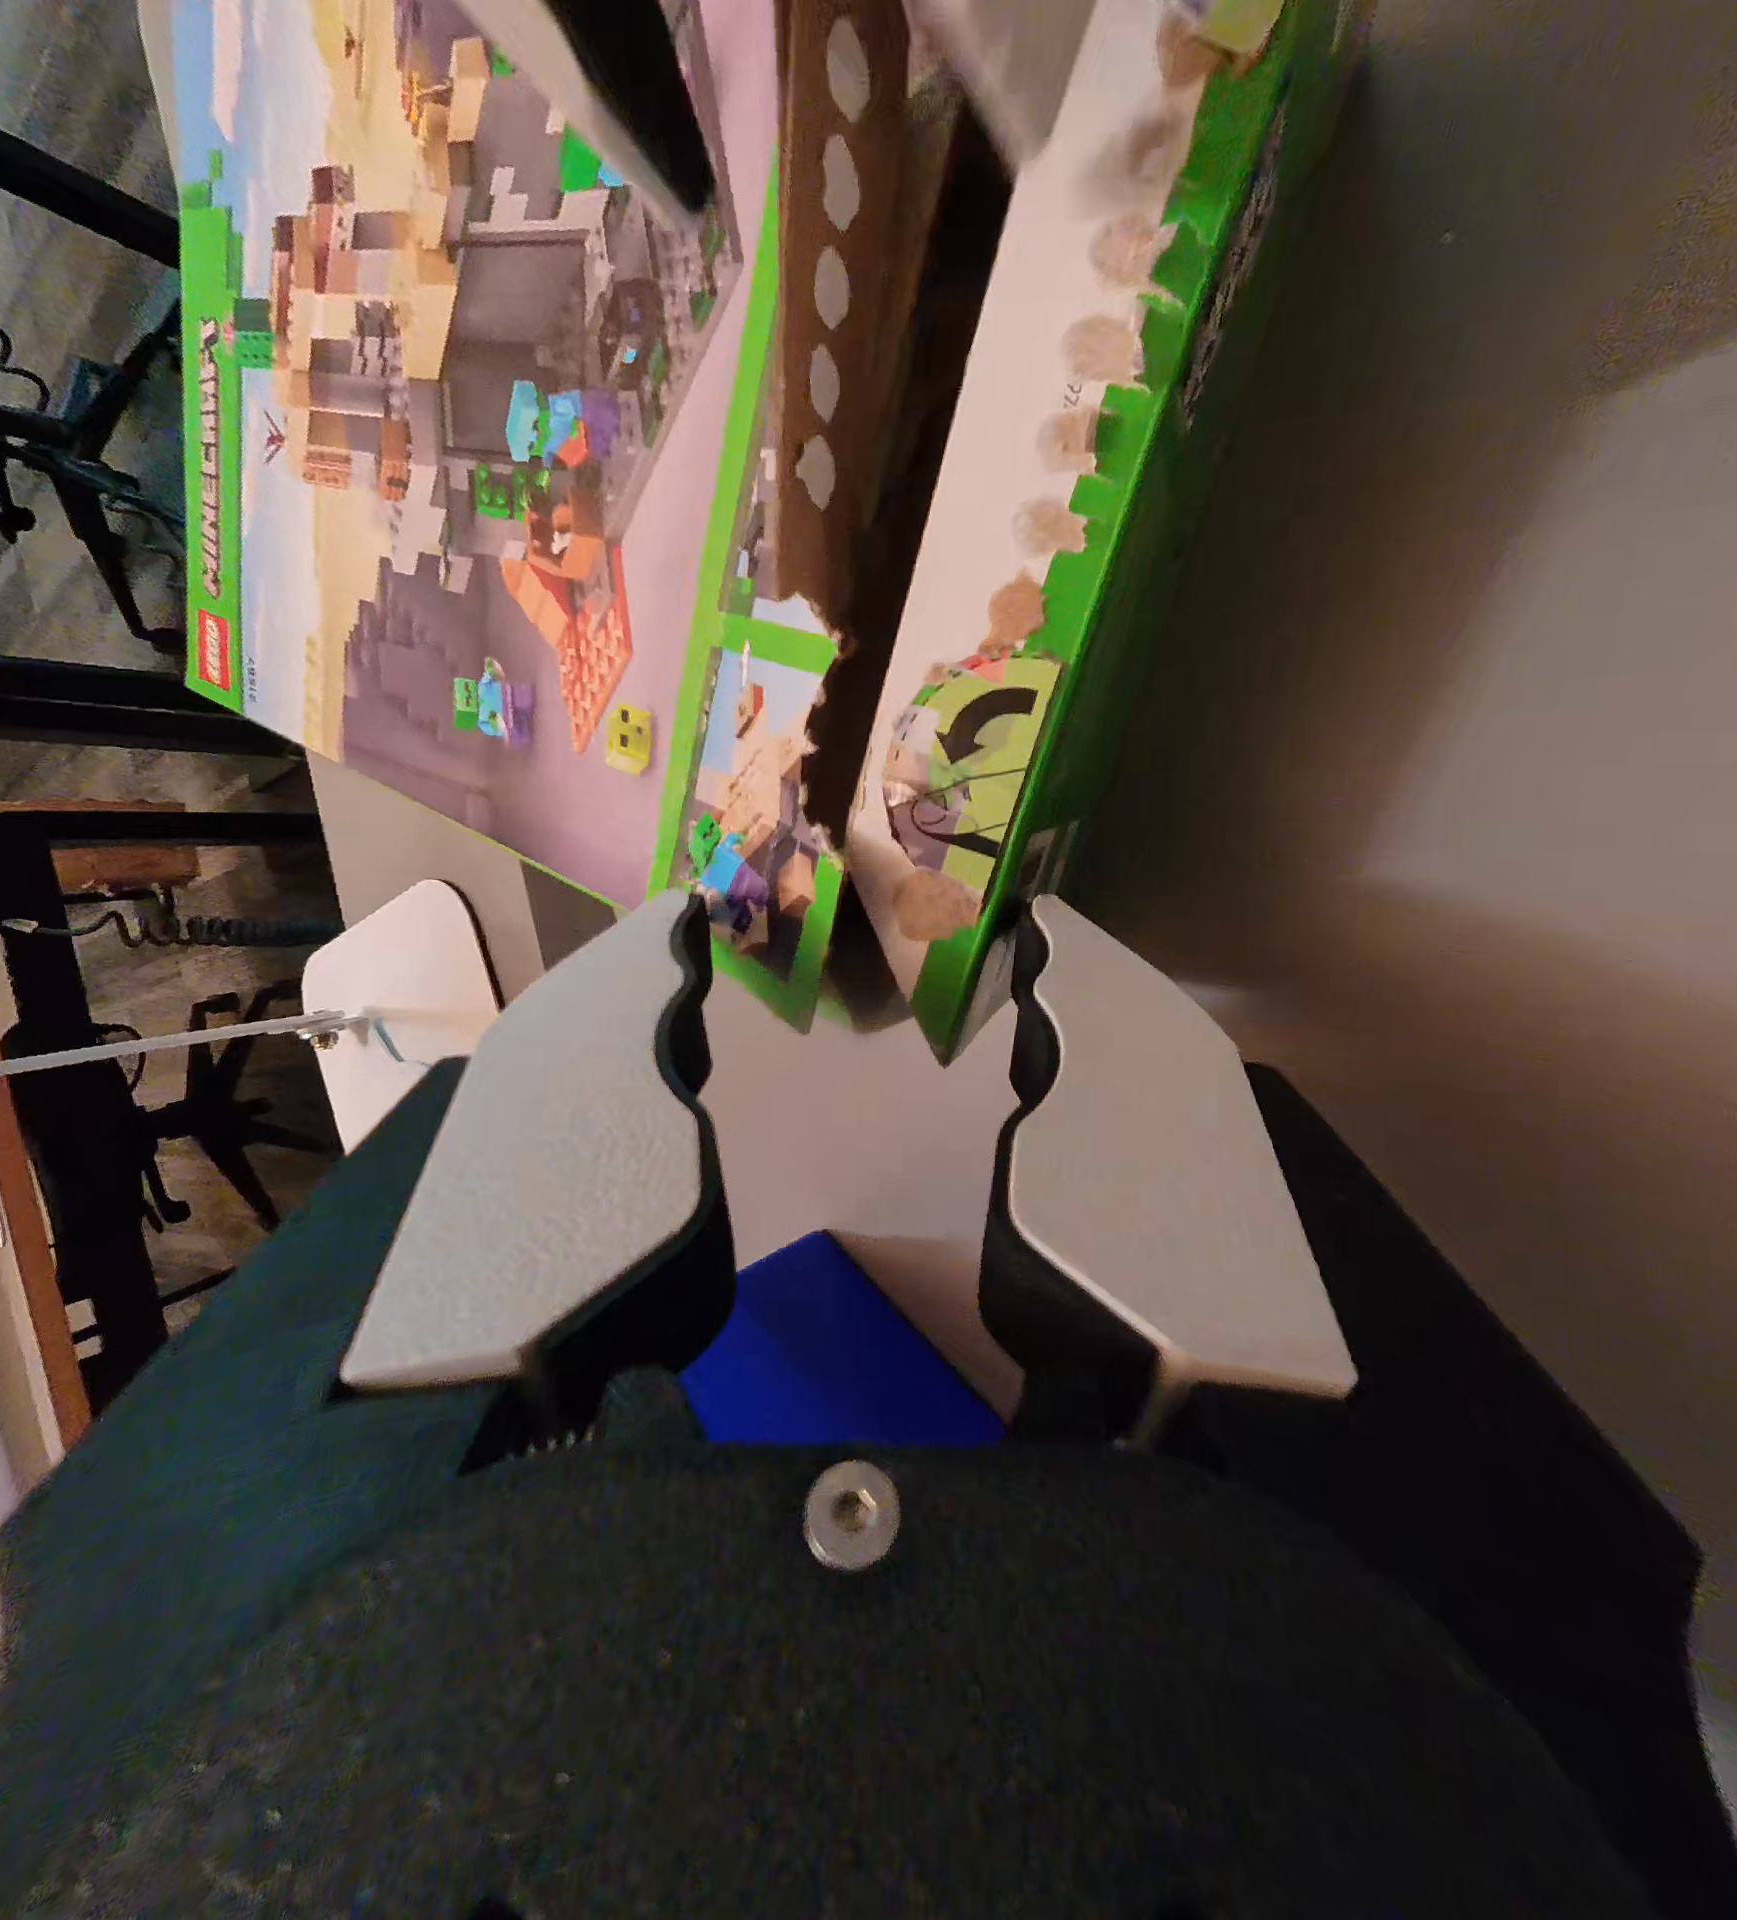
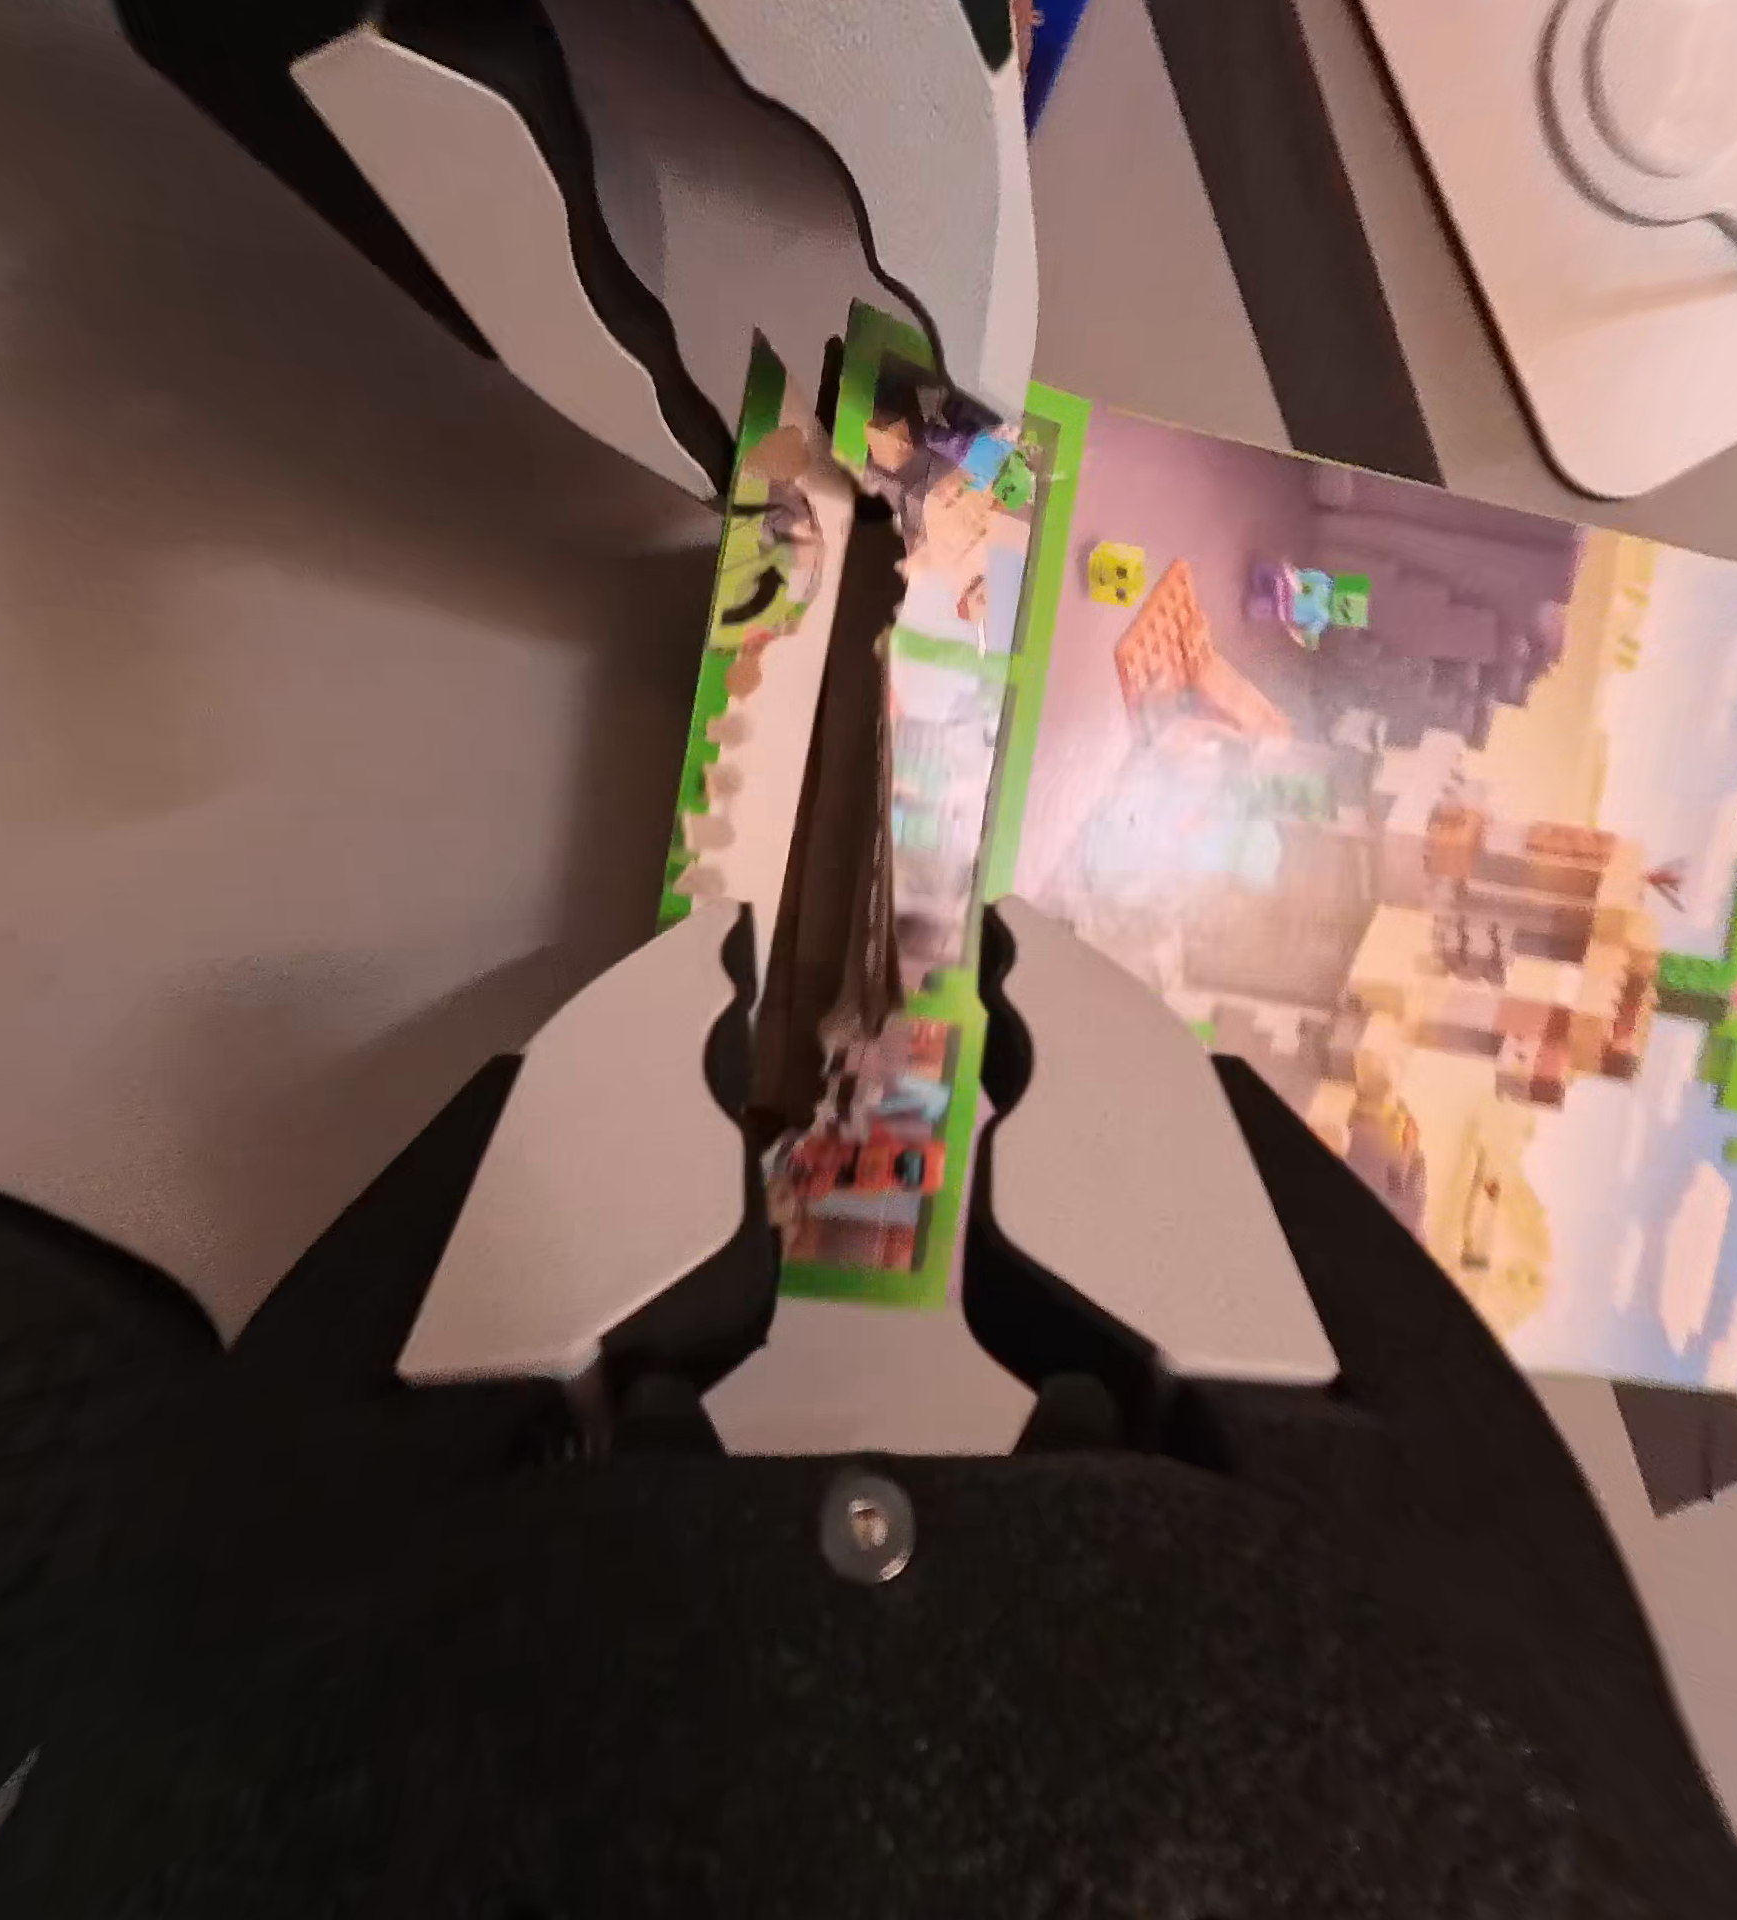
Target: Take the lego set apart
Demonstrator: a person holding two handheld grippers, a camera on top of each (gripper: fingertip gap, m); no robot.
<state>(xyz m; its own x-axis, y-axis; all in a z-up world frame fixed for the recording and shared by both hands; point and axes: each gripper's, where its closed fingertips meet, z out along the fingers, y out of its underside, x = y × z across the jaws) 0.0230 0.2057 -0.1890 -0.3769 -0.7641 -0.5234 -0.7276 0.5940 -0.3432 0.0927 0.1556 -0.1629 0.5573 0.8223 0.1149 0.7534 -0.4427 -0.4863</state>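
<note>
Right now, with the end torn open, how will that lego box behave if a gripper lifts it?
The lego box is thin printed cardboard, so it will probably flex. Its torn flap hangs loose and would likely bend or rip further. The glossy print may slip between the fingers.

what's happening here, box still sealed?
No. A person with two handheld grippers is working on the lego set box, which lies on a white table. Its end flap is already torn open, showing brown cardboard inside. The left gripper and the right gripper are both open, each at one end of the gap between flap and box. Neither visibly clamps anything. No bricks in sight.
</note>
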